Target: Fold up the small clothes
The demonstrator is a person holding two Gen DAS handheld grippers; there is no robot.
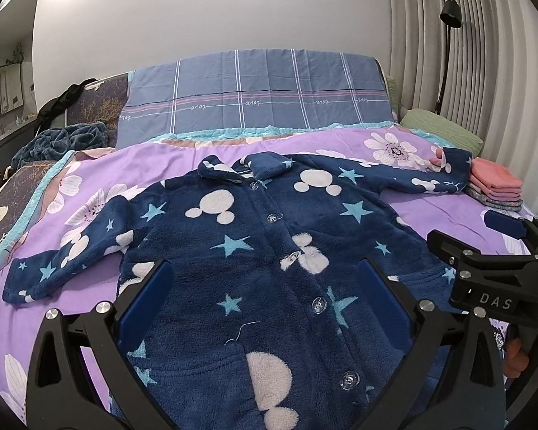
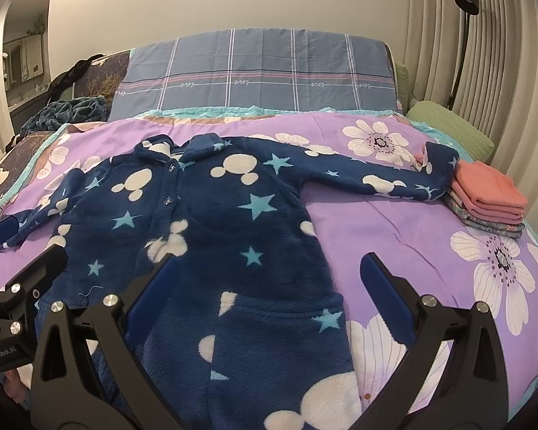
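While both tools hang above the near hem, nothing is gripped yet.

Left gripper (image 1: 265, 297): jaws spread wide, empty, blue pads either side of the button line over the lower front of the top; whether the pads touch the fleece, I cannot tell.

Right gripper (image 2: 265, 294): jaws also wide apart, empty; left pad over the fleece, right pad over bare bedspread, so it straddles the top's right side edge.

Top (image 1: 269, 236): navy fleece pyjama top, white mouse-head shapes and pale blue stars, lying face up and buttoned on the bedspread (image 2: 394, 229), collar far, hem near. Both sleeves out sideways; the right cuff lies just beside the stack.

Handling, my judgement: light, thick, soft, limp. Fleece should pinch easily and not slip from the pads, but it will sag and drag on the cover if lifted at one point only. Not fragile; the loose thread near the buttons could snag.

Where to hold: a sleeve at the cuff or the shoulder seam, or the side edge and hem corner together, through all layers. Avoid the clear buttons (image 1: 317, 302); hard and slick.

Stack (image 2: 487, 200): folded pink pieces on patterned ones, at the right edge of the bed, apart from the body of the top.

Beyond: checked pillow (image 2: 254, 71), green cushion, lamp, curtain.
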